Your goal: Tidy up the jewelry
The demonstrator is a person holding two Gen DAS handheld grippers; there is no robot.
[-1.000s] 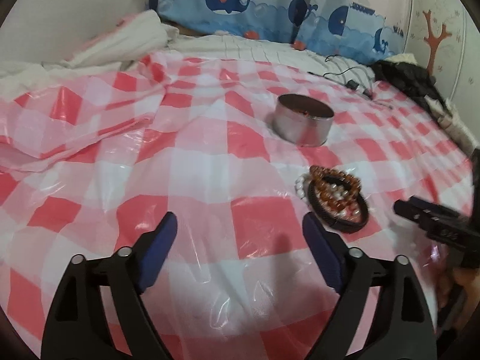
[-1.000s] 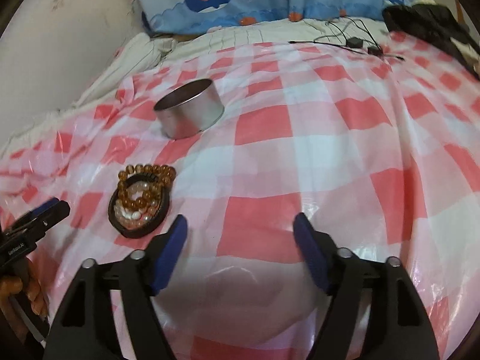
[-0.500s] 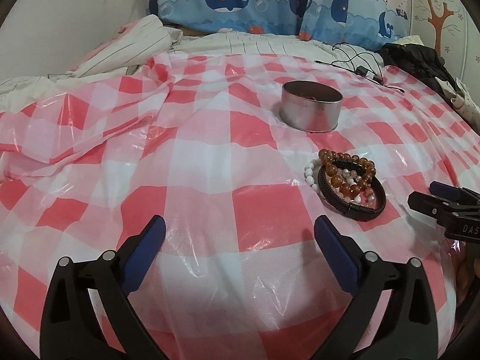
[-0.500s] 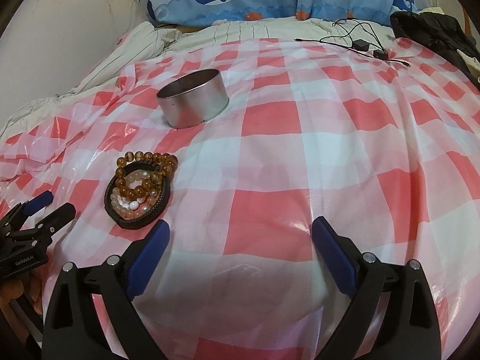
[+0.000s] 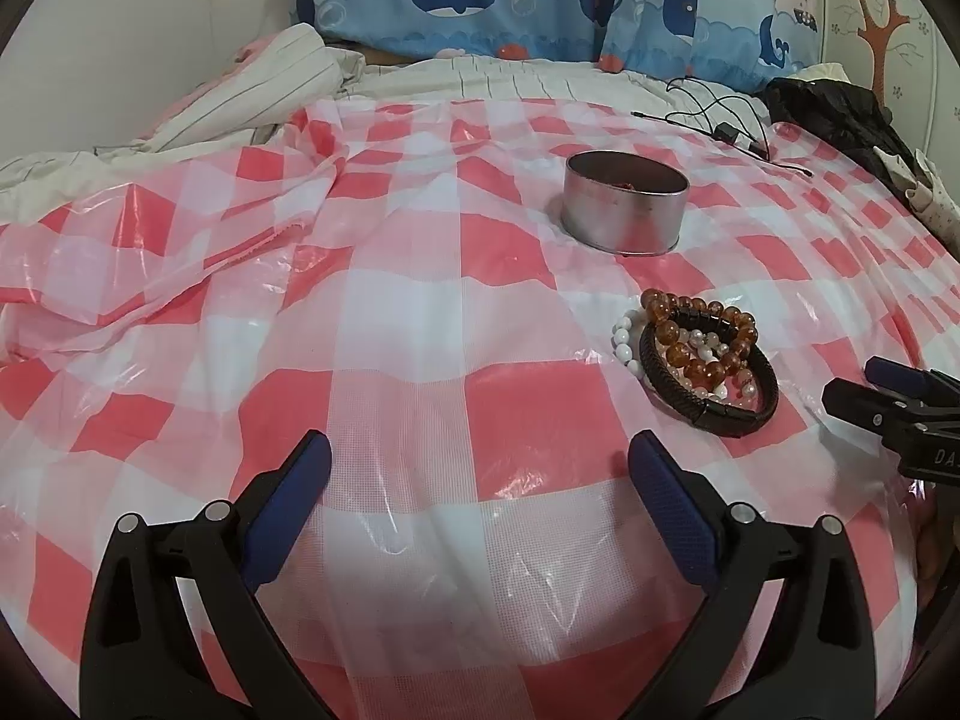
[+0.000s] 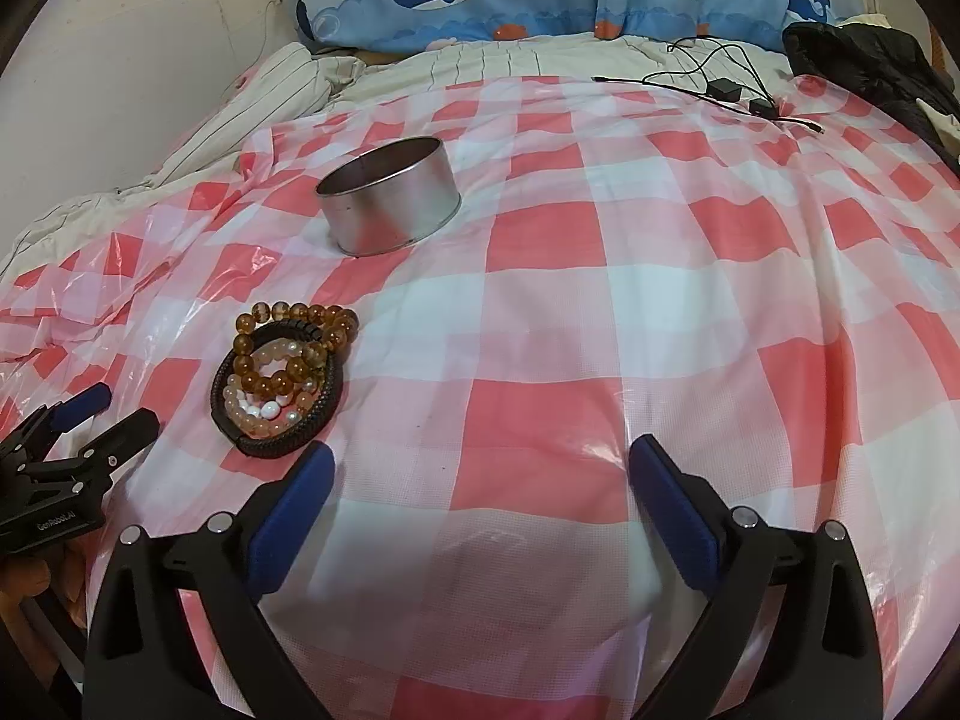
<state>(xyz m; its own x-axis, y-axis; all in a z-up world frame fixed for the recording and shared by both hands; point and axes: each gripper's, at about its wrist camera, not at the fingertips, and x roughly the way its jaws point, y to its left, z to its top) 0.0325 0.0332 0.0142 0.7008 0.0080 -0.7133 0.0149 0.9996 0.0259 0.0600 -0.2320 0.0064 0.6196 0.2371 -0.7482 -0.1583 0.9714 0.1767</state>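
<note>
Left gripper [image 5: 480,468] and right gripper [image 6: 481,477] each with fingers spread wide and empty above the red-checked plastic sheet [image 6: 600,312], pile of beaded bracelets [image 5: 705,360] lying between them, near the round metal tin [image 5: 624,210] on the bed.

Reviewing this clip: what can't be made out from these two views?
- Contents of the tin: left view shows only a small red speck inside; in the right view its wall hides the inside.
- Bracelets: piled and overlapping, so the exact count is unclear in both views.
- Right gripper: cut off by the left view's right edge.
- Left gripper: partly cut off at the right view's left edge.
</note>
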